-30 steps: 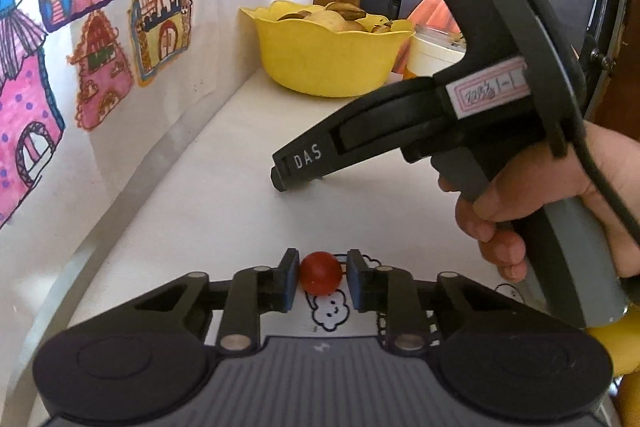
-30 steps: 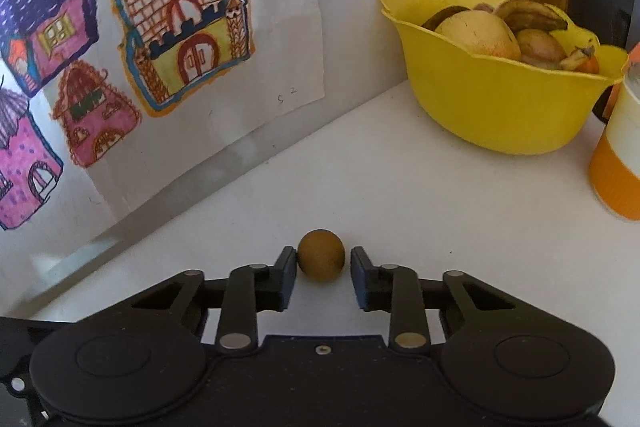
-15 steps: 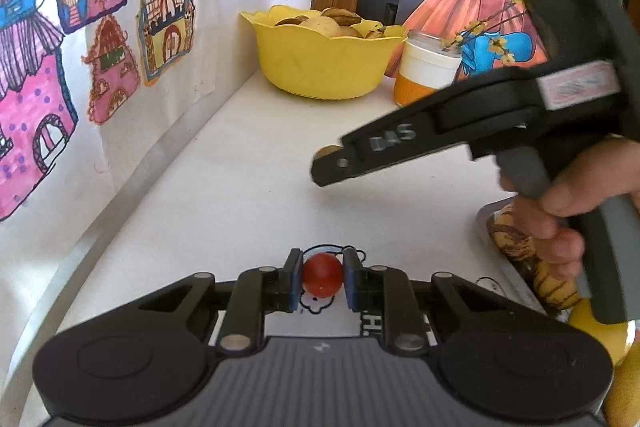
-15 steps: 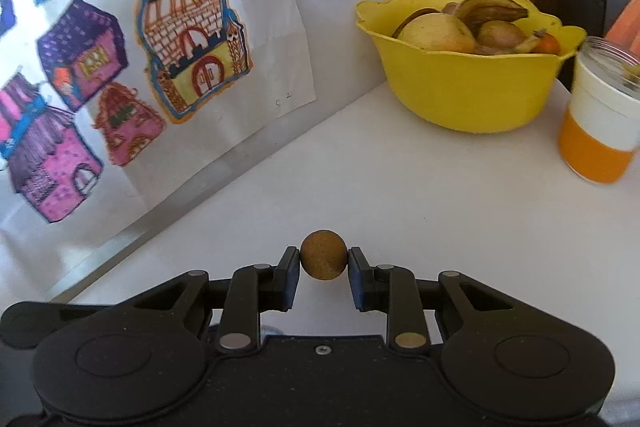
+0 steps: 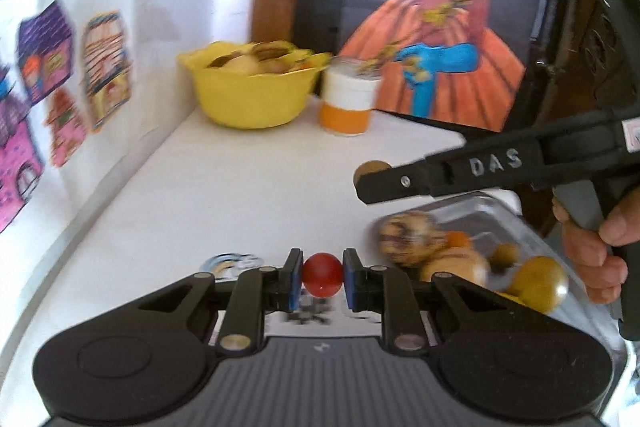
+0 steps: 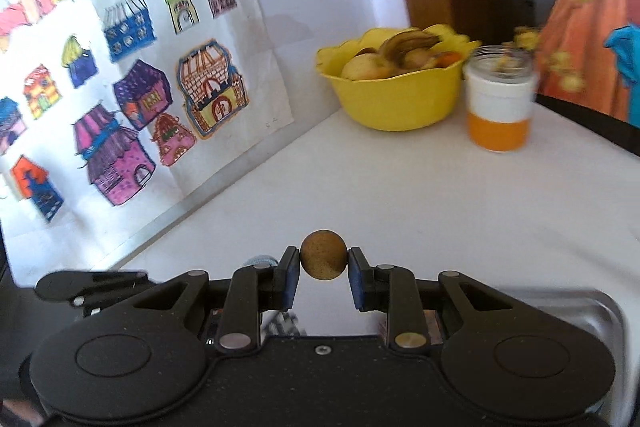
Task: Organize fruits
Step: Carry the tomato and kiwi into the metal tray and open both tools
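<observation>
Left wrist view: left claw (image 5: 322, 279) pinches small red round fruit (image 5: 322, 274) above white desk (image 5: 240, 195); metal tray (image 5: 492, 211) of mixed fruit at right; right claw (image 5: 370, 179) above tray.

Right wrist view: right claw (image 6: 323, 269) pinches small brown round fruit (image 6: 323, 255) above desk; yellow fruit bowl (image 6: 396, 99) and orange-banded jar (image 6: 500, 103) far back.

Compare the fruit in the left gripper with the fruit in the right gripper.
The red fruit is glossy and smooth; the brown fruit is dull and speckled. The left gripper holds the red one deep between its pads, the right gripper pinches the brown one at its fingertips. Both are small and round.
</observation>
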Demonstrator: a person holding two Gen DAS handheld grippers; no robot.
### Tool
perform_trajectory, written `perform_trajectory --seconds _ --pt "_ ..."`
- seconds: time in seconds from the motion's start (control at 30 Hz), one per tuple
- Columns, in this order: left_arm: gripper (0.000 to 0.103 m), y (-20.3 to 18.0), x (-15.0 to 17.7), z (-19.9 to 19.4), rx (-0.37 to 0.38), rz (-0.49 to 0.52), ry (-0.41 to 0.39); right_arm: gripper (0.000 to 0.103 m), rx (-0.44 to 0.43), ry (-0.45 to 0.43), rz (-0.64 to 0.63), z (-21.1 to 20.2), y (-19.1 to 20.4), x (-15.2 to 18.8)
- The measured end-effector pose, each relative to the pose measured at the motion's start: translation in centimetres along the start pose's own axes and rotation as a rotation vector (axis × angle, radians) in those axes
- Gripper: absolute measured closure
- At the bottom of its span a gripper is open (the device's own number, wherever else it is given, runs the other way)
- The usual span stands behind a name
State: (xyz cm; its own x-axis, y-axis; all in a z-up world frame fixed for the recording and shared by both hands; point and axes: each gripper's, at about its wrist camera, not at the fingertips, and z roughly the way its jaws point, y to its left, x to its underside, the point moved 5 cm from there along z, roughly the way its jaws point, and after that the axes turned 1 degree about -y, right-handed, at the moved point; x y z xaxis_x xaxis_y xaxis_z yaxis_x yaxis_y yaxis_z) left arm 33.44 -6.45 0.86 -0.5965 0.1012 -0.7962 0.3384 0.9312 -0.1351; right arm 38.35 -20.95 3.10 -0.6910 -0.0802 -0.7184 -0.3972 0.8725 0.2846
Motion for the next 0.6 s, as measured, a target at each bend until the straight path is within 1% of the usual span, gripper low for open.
perform_trajectory --seconds 0.17,0.33,0.43,0.6 --pt "0.080 -4.6 -0.4 -0.9 0.063 0.037 -0.022 0.075 0.036 -0.023 0.015 -5.3 -2.0 2.1" --pt "0.080 -8.6 -0.2 -1.4 0.133 0.043 -0.024 0.075 0.065 -0.050 0.047 -9.7 -4.3 4.6" --pt "0.080 -10.2 0.1 -1.2 0.153 0.051 -0.013 0.075 0.086 -0.060 0.057 -11.7 -5.7 6.4" --pt "0.080 -12.4 0.9 -0.7 0.169 0.063 0.002 0.075 0.106 -0.064 0.041 -13.6 -7.0 9.6"
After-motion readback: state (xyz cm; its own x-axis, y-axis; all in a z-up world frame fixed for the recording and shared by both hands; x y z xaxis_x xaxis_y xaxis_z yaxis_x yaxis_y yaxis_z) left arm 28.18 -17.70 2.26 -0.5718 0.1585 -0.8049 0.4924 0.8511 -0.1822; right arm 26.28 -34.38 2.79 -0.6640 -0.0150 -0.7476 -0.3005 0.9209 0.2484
